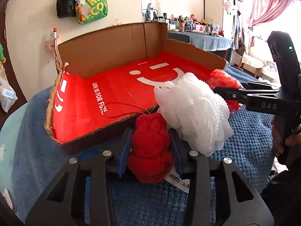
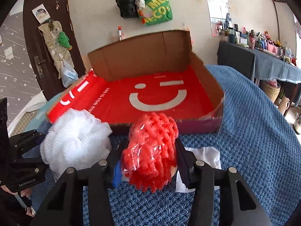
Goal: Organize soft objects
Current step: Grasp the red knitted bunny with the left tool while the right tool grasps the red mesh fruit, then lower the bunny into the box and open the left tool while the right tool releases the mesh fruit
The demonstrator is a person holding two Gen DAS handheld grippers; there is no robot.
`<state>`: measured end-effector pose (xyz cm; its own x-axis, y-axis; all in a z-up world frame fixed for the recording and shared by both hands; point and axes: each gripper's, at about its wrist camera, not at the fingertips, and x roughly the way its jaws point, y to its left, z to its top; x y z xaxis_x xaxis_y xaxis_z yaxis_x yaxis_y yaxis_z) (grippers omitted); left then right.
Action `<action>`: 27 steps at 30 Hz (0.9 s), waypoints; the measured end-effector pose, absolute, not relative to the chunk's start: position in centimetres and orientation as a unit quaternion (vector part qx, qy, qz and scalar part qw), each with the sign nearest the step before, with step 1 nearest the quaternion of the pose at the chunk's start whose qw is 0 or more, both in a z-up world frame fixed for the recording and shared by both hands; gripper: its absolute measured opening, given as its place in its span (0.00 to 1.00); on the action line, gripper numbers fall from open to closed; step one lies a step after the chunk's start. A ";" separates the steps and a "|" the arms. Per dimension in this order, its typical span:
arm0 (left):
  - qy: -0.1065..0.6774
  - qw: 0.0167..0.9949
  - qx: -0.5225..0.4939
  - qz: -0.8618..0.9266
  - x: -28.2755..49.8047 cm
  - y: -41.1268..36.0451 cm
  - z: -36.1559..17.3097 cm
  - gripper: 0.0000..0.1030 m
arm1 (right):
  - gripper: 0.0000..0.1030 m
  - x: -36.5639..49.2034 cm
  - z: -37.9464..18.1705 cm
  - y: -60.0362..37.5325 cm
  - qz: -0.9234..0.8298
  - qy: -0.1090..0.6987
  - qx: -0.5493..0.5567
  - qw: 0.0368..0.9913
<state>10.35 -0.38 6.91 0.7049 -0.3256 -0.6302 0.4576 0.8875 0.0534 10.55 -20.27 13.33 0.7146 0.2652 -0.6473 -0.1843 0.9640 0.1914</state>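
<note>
A red plush toy with a thin red cord and a paper tag sits on the blue blanket, and my left gripper is shut on it, both blue pads pressed to its sides. A bundle of white foam netting lies just to its right. My right gripper is shut on a bundle of red foam netting wrapped in clear plastic. From the left wrist view that right gripper reaches in from the right, with the red netting beside the white bundle. The shallow cardboard box with a red smiley floor lies just beyond.
The box has tall back and right walls and a low front edge. A blue knitted blanket covers the surface around it. White paper lies under the right gripper. Bags hang on the wall behind; a cluttered table stands at the right.
</note>
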 end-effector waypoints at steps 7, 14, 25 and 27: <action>0.296 0.929 0.094 -0.201 10.2 0.3 8.8 0.37 | 0.49 9.9 16.1 -20.4 0.132 0.326 0.057 0.934; 0.273 0.937 0.093 -0.198 10.8 0.5 10.7 0.37 | 0.49 10.6 17.1 -20.3 0.149 0.319 0.063 0.934; 0.273 0.934 0.090 -0.214 19.9 -0.6 14.3 0.37 | 0.50 17.7 21.6 -18.5 0.200 0.304 0.041 0.930; 0.285 0.931 0.101 -0.205 22.5 -1.3 14.3 0.37 | 0.50 20.2 22.0 -18.1 0.210 0.312 0.040 0.926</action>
<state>22.54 -1.25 14.26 0.7531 -0.3251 -0.5720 0.4397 0.8954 0.0701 20.18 -18.09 22.04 0.7176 0.4131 -0.5607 -0.3636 0.9089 0.2042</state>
